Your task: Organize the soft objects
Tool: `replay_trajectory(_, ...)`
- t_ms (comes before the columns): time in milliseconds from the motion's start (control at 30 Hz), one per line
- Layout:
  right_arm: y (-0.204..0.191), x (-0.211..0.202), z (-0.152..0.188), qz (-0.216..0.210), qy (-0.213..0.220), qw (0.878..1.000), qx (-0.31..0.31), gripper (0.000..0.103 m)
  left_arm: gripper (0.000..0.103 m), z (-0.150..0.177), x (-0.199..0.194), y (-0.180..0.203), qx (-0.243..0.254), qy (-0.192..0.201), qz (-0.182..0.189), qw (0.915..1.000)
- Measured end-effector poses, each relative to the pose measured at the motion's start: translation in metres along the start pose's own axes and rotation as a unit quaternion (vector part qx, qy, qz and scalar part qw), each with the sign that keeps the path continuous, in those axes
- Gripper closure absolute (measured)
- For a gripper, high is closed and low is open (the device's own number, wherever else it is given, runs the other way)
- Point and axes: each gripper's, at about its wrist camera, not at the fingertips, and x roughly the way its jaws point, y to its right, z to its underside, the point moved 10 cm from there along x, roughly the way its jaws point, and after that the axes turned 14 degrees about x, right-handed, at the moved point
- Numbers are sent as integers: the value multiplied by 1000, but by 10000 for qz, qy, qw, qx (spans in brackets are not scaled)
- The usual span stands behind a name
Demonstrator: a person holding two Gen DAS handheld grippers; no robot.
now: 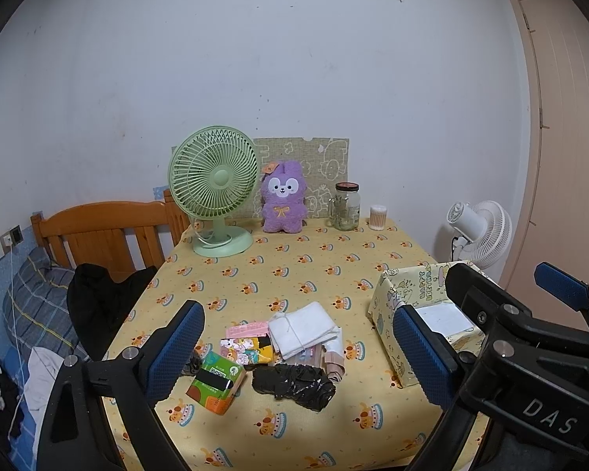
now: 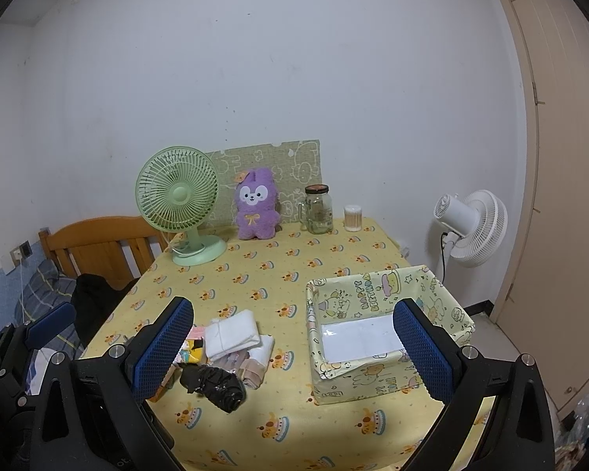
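Both claws released and empty above the near table edge: left gripper [image 1: 298,353] over the soft pile, right gripper [image 2: 294,349] between the pile and the open patterned box [image 2: 388,376], which holds only a white sheet [image 2: 357,337]. Pile on the yellow tablecloth [image 2: 278,274], left of the box and apart from it: black crumpled bag [image 1: 292,384], green tissue pack [image 1: 216,382], tied white cloth bundle [image 1: 302,327], cartoon packets [image 1: 247,347] and pink paper [image 1: 245,329], all touching. Far edge by the wall: green fan [image 1: 212,188], purple plush [image 1: 283,202], glass jar [image 1: 346,206], cotton swab tub [image 1: 377,218]; white standing fan [image 2: 475,227] off the table's right, bed headboard [image 1: 106,231] left.
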Motion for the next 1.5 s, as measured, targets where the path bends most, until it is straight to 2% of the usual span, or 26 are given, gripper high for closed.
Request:
replay_trajectory(267,-1,2,1,42,-15,10000,-9,0,7,1,2,-2,3,-13,-13,10000)
replay_trajectory(467,-2,2,1,-81,15,10000,18,0,8,1,4,-4,3,11,-13,10000)
replay_trajectory(733,-3,11,6,-76,-137,9999,49,0,8,7,9,-5,-3,-129,-24,9999)
replay_trajectory(867,-10,17,12,-182,-235,9995,-46,0,14,11,16,-7,-40,-190,15,9998)
replay_trajectory(1167,-18,37,25,-139,-158,9996,-181,1,22,31,39,-11,-99,-415,49,9991)
replay_trajectory(1500,-32,75,55,-230,-436,9981,-356,6,24,60,70,-20,-24,-668,-42,9978)
